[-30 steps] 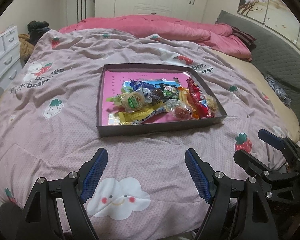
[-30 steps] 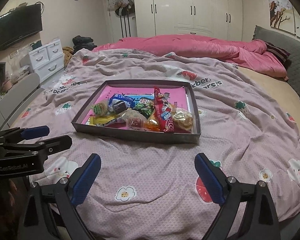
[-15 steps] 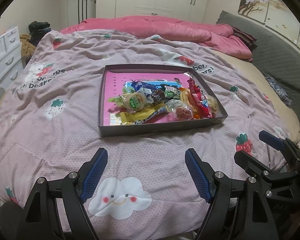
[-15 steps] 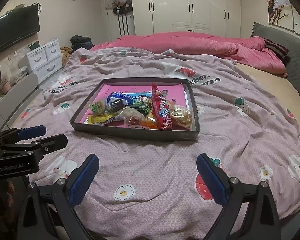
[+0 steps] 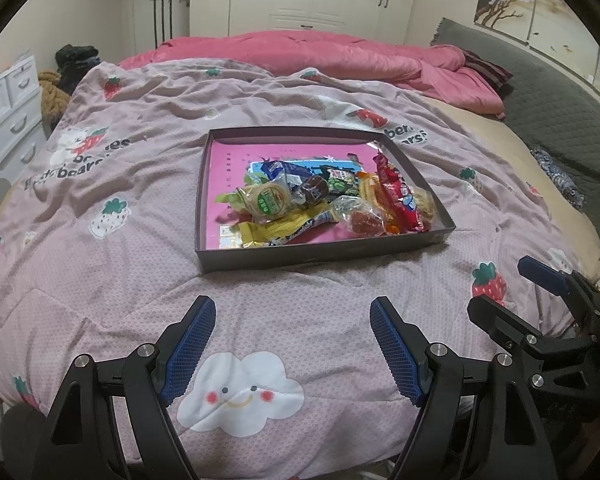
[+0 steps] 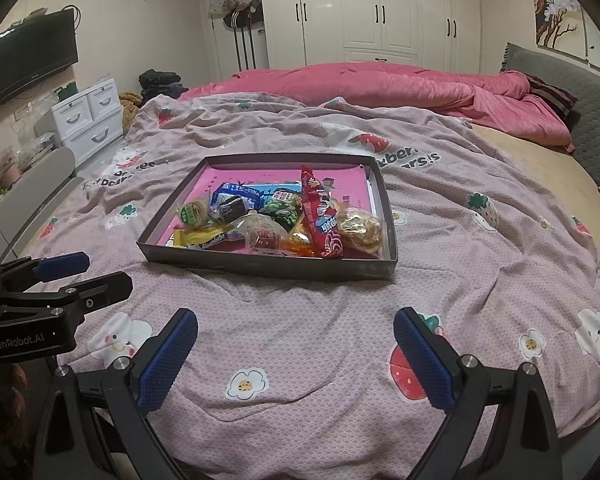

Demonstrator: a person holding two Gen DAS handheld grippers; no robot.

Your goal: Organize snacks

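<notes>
A shallow dark box with a pink floor (image 5: 220,168) (image 6: 352,176) lies on the bed and holds several wrapped snacks: a long red packet (image 5: 398,194) (image 6: 320,216), a yellow bar (image 5: 284,230) (image 6: 208,238), a round green-labelled pastry (image 5: 270,198) (image 6: 192,212) and others heaped together. My left gripper (image 5: 292,344) is open and empty over the quilt, well short of the box's near wall. My right gripper (image 6: 296,356) is open and empty, also short of the box. Each gripper shows at the edge of the other's view.
A pink strawberry-print quilt (image 5: 100,280) covers the bed. A bunched pink duvet (image 6: 400,84) lies at the far end. A grey headboard (image 5: 560,112) runs along the right. White drawers (image 6: 88,120) and a wall television (image 6: 28,60) stand to the left.
Both grippers have drifted slightly, so the box sits a little differently in each view. Both stay open and empty; the snacks have not moved.
</notes>
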